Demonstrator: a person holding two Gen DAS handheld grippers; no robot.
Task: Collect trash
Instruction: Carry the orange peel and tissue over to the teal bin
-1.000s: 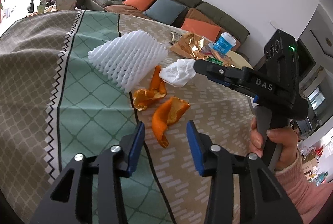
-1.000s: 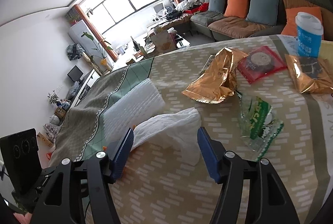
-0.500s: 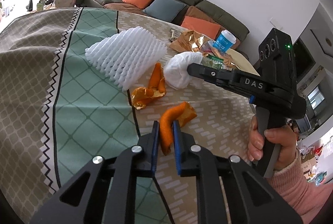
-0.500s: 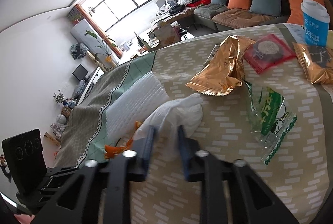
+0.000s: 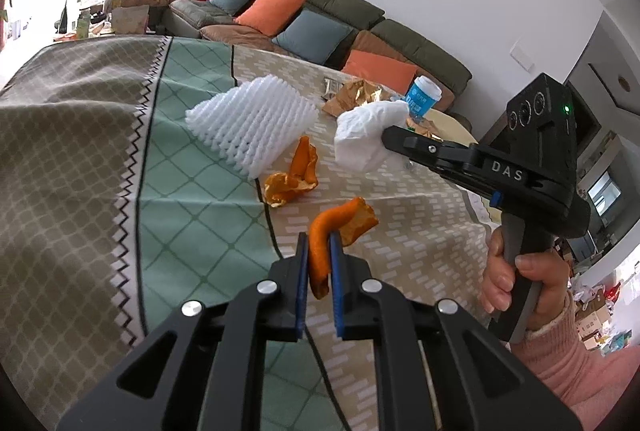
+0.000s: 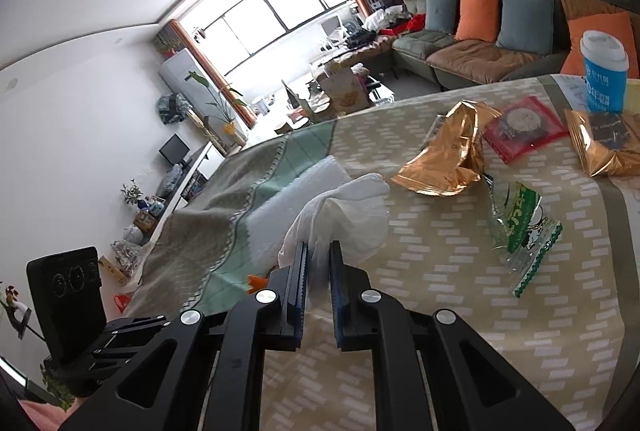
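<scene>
Patterned tablecloth, mid-field: white ribbed foam net, loose orange peel, gold foil wrapper. Left gripper pinches curled orange peel strip; right gripper, closing, clamps crumpled white tissue.

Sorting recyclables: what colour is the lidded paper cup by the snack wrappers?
Blue with a white lid; clearest in the right wrist view.

Trash on the patterned tablecloth, two pieces lifted.
Curled orange peel pinched upright, off the cloth; crumpled white tissue pinched likewise, hanging bunched. Second orange peel lies crumpled mid-cloth, just beside white foam netting. Toward the far edge: gold wrapper, red packet, another gold wrapper, blue cup upright. Clear green-printed wrapper lies crumpled nearer.
</scene>
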